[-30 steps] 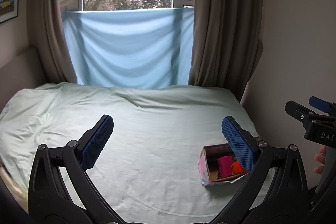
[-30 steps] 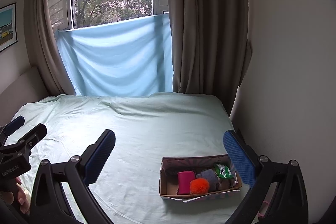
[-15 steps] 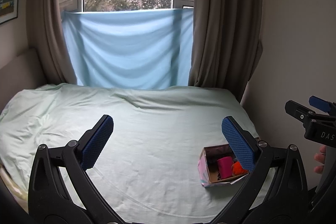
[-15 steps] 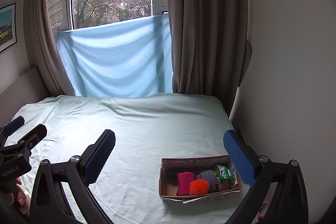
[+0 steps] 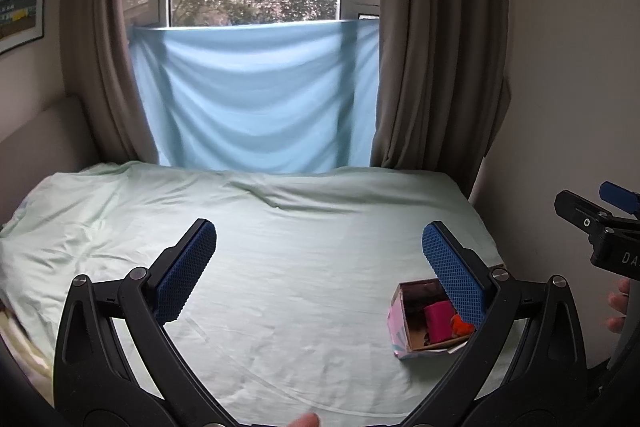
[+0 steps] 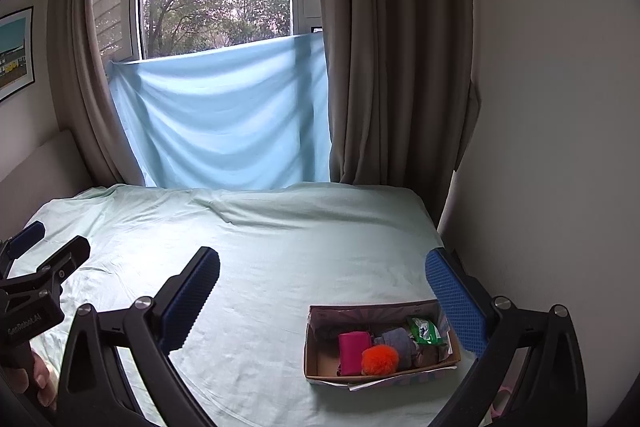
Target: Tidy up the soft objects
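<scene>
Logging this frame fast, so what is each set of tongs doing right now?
Left tongs: open, holding nothing, above the bed sheet.
Right tongs: open, holding nothing, near the cardboard box.

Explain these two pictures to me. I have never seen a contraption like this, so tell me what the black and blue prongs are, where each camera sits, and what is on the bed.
No robot here: a person carries a handheld gripper in each hand, each with a fisheye camera looking forward along its two blue-padded fingers. One picture is from the left gripper, the other from the right gripper; each also catches the other gripper at its edge. Both sets of fingers are spread wide and hold nothing. They hover over a bed with a pale green sheet. On it lies an open cardboard box holding soft things: a pink roll, an orange pompom, a grey cloth and a green packet. Behind are brown curtains and a window half covered by a blue cloth.
</scene>
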`<state>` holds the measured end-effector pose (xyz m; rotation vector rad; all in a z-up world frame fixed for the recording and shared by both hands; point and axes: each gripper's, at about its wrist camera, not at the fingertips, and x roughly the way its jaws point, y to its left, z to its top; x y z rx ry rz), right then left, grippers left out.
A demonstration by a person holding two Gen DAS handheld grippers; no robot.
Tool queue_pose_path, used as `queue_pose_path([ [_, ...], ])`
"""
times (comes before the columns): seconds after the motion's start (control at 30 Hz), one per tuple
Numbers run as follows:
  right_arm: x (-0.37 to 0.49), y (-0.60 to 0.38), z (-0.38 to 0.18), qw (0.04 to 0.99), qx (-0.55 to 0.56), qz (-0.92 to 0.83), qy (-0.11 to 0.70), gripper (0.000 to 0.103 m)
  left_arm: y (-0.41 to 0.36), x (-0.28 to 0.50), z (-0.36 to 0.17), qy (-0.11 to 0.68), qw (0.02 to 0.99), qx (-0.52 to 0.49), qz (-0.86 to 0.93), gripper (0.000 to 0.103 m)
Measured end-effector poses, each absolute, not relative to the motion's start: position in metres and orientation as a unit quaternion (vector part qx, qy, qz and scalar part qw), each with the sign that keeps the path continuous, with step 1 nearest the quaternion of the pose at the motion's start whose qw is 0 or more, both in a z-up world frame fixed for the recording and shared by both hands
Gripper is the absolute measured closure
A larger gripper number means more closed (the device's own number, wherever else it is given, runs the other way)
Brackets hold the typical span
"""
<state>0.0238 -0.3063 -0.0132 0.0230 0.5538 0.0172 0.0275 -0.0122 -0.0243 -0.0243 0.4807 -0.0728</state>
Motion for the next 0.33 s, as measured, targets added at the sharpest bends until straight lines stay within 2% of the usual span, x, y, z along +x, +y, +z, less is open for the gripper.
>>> queue_pose_path([
  [0.33,0.0208,-0.3051,-0.0121,0.962,0.01,0.007,0.272,0.001,-0.0108,0.0229,-0.0231,0.231,0.973,-0.005,-0.025,0.0],
])
